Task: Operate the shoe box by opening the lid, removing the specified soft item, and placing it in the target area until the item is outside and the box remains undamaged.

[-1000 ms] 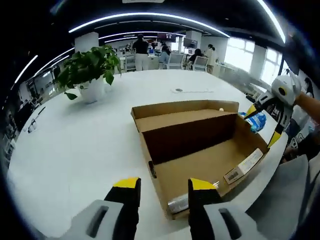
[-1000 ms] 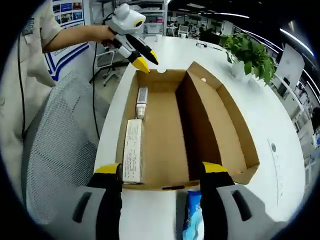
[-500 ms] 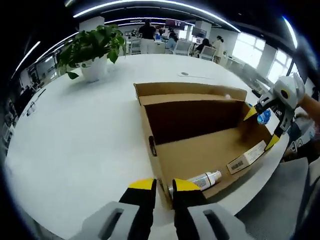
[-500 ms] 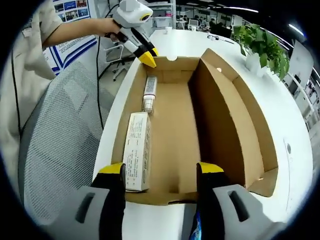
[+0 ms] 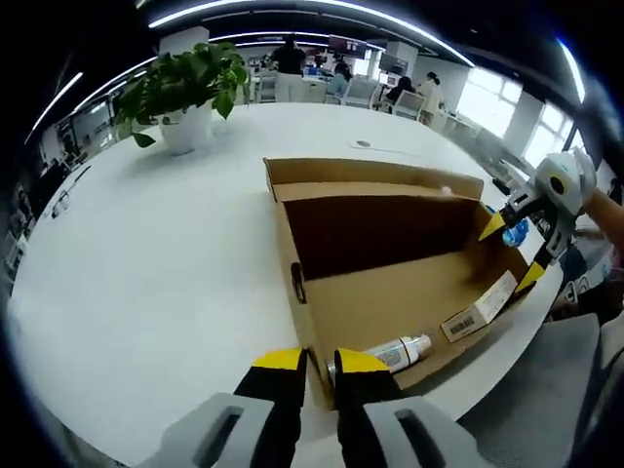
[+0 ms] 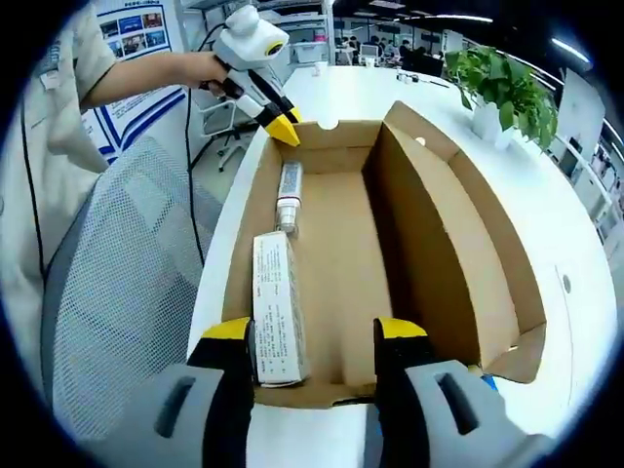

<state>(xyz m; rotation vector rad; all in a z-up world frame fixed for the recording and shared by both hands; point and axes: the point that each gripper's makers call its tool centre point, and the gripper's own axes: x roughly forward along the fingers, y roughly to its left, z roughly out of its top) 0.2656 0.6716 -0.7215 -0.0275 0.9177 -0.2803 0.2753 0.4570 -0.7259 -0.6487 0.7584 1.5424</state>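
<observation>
1. Shoe box (image 5: 390,283) sits open on the white counter (image 5: 146,253), near its edge. Cardboard, brown, lid folded up and standing along the far long side in the left gripper view.

2. My left hand-held gripper (image 5: 310,363): jaws nearly together, pinching the box's near end wall between the yellow tips. In the right gripper view the same tool (image 6: 283,127) sits at the far end of the box, tips on the rim.

3. My right hand-held gripper (image 6: 314,336): jaws set apart, straddling the near end wall of the box (image 6: 336,283), one tip to each side of the middle. Whether the pads press the cardboard, I cannot tell. From the left gripper view it (image 5: 512,252) stands at the far right end of the box.

4. Inside, on the box floor: a white tube (image 6: 289,195) lying along the left wall, and a long white carton with printed labels (image 6: 276,307) just nearer to me, almost end to end with it. Left gripper view shows the tube (image 5: 395,351) and carton (image 5: 480,310) too.

5. A blue soft packet (image 5: 515,230) lies on the counter just outside the box's right end.

6. Potted plant (image 5: 185,93) stands well away on the counter. Mesh chair (image 6: 117,312) beside the counter edge.
</observation>
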